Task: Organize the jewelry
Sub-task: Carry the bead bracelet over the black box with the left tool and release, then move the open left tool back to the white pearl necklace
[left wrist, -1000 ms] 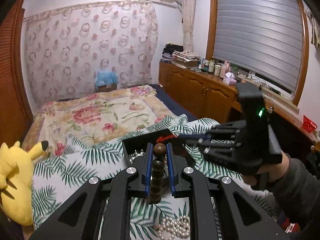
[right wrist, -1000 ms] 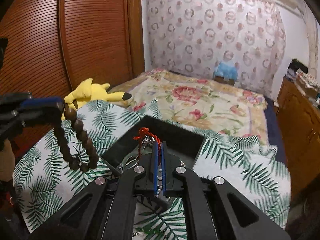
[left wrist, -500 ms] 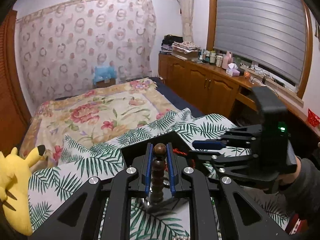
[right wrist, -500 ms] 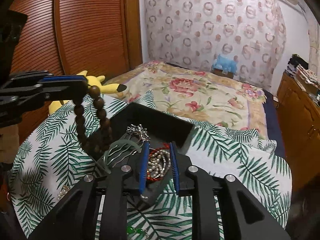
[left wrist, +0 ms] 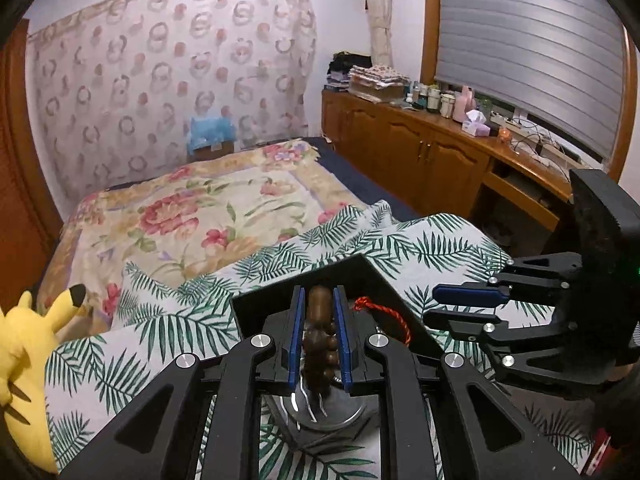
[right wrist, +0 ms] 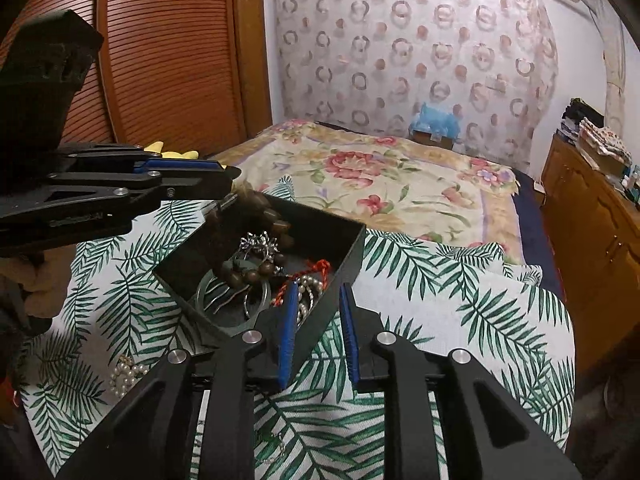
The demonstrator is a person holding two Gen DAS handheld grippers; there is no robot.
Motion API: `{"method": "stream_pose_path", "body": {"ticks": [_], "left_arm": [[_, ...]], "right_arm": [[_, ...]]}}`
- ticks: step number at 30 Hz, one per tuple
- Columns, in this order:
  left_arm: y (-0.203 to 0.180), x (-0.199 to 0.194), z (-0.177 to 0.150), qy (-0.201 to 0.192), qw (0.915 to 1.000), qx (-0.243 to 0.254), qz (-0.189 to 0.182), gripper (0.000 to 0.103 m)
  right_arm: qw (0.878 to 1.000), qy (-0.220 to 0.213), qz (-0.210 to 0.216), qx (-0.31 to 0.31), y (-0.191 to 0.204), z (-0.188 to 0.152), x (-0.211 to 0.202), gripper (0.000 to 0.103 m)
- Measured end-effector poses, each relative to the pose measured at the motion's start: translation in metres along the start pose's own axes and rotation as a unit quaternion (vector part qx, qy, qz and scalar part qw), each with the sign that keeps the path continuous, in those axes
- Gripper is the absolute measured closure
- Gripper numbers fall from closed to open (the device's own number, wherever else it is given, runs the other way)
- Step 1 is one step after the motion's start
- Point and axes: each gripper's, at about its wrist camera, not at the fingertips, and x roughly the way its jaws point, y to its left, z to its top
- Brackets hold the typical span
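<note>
My left gripper (left wrist: pixel 318 300) is shut on a brown wooden bead bracelet (left wrist: pixel 318 336) and holds it over the black jewelry box (left wrist: pixel 384 280). In the right wrist view the left gripper (right wrist: pixel 224 174) hangs the bracelet (right wrist: pixel 256 240) down into the box (right wrist: pixel 344 252), its lower beads lying on the jewelry inside. The box holds a red cord (right wrist: pixel 318 268), a pearl string (right wrist: pixel 308 284), a silver brooch (right wrist: pixel 258 242) and a pale green hair comb (right wrist: pixel 224 300). My right gripper (right wrist: pixel 316 304) is open and empty above the box's near corner; it also shows in the left wrist view (left wrist: pixel 436 304).
The box sits on a palm-leaf cloth (right wrist: pixel 440 300) over the bed. A pearl piece (right wrist: pixel 126 374) lies on the cloth left of the box. A yellow plush toy (left wrist: pixel 24 360) is at the left. A wooden cabinet (left wrist: pixel 440 160) runs along the right wall.
My right gripper has opened, left the red cord in the box and pulled back to its corner. My left gripper has lowered the bead bracelet into the box.
</note>
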Motion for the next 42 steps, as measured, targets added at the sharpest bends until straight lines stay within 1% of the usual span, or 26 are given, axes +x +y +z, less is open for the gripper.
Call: {"method": "stream_pose_path", "body": {"ticks": [3,6,12,24,29,34,38,42], "left_arm": [[0.001,-0.007,-0.005,-0.003,1.0,-0.004,0.004,0.087],[0.001,-0.018,-0.015,-0.007,0.9999,-0.008,0.008,0.078],[0.003,-0.041,-0.044,-0.003,0.9996,-0.023,0.016,0.076],[0.009,-0.073,-0.099,0.015,0.998,-0.057,0.025,0.075],[0.005,-0.088,-0.12,0.015,0.9977,-0.06,0.026,0.075],[0.0,-0.097,-0.136,0.026,0.9976,-0.058,0.027,0.075],[-0.004,-0.104,-0.151,0.03,0.9974,-0.059,0.027,0.07],[-0.011,-0.108,-0.162,0.033,0.9973,-0.06,0.027,0.07]], "right_arm": [[1.0,0.0,0.001,0.002,0.004,-0.006,-0.005,0.08],[1.0,-0.001,0.003,0.004,0.007,-0.01,-0.011,0.08],[1.0,0.004,0.007,0.012,0.022,-0.027,-0.02,0.08],[0.999,0.011,0.013,0.028,0.051,-0.064,-0.042,0.08],[1.0,0.01,0.003,0.021,0.067,-0.077,-0.051,0.08],[1.0,0.009,0.003,0.022,0.08,-0.087,-0.061,0.08],[1.0,0.008,-0.004,0.018,0.088,-0.096,-0.068,0.08],[1.0,0.011,-0.005,0.019,0.094,-0.108,-0.074,0.08]]}}
